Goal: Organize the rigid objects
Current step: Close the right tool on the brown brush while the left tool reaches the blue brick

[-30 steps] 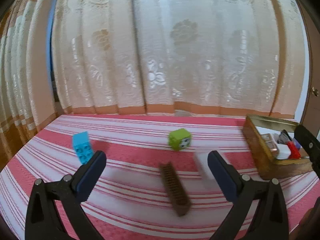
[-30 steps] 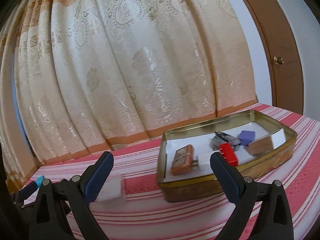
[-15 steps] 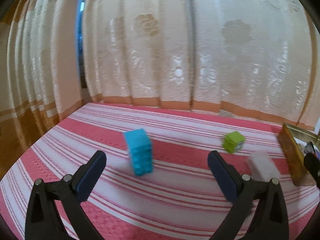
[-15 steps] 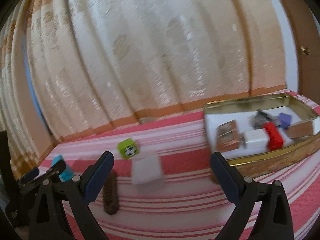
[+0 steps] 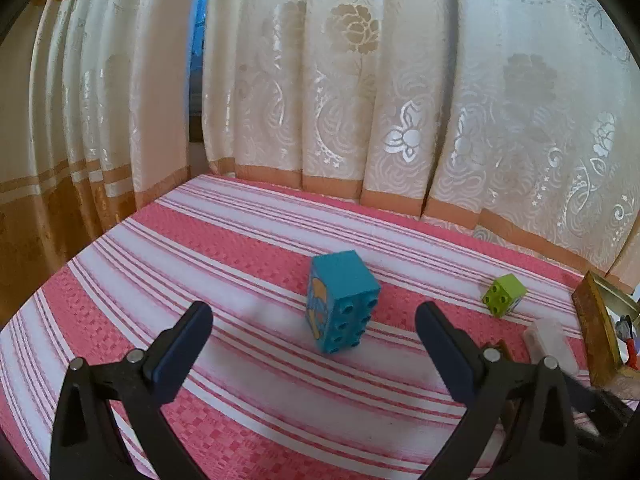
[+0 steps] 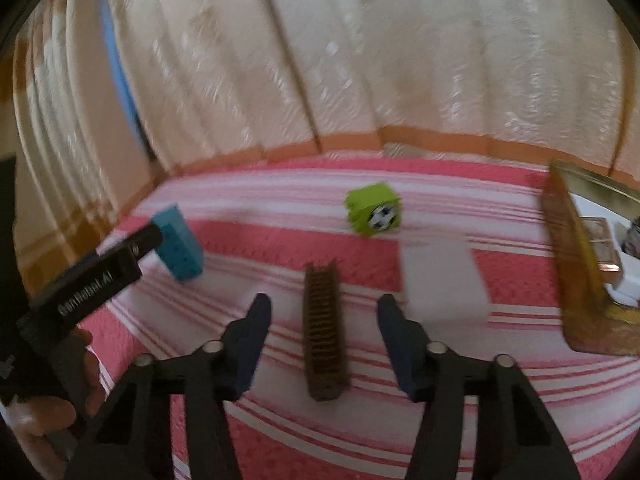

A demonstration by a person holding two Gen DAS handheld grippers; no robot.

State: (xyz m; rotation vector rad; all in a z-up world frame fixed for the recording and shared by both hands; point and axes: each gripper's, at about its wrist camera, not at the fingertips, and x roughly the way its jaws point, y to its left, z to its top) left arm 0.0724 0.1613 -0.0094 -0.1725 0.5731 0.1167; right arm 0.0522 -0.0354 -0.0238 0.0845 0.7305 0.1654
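A blue studded brick (image 5: 342, 300) lies on the striped cloth just beyond my left gripper (image 5: 312, 316), which is open and empty. In the right wrist view a brown ridged piece (image 6: 324, 328) lies lengthwise between the jaws of my right gripper (image 6: 324, 306). Those jaws are closing, and a gap remains on both sides of the piece. A green cube (image 6: 374, 210) with a football picture sits further back, and a whitish block (image 6: 440, 280) lies right of the brown piece. The blue brick (image 6: 178, 242) shows at the left behind the left tool's black finger (image 6: 120, 260).
A gold tin (image 6: 576, 264) holding several small items stands at the right; its corner (image 5: 598, 320) also shows in the left wrist view, near the green cube (image 5: 503, 300) and whitish block (image 5: 550, 340). Curtains close off the back. A hand (image 6: 48, 408) holds the left tool.
Both views have swung left, away from the tin. The blue brick now lies ahead of the left jaws. The right jaws have narrowed around the brown piece.
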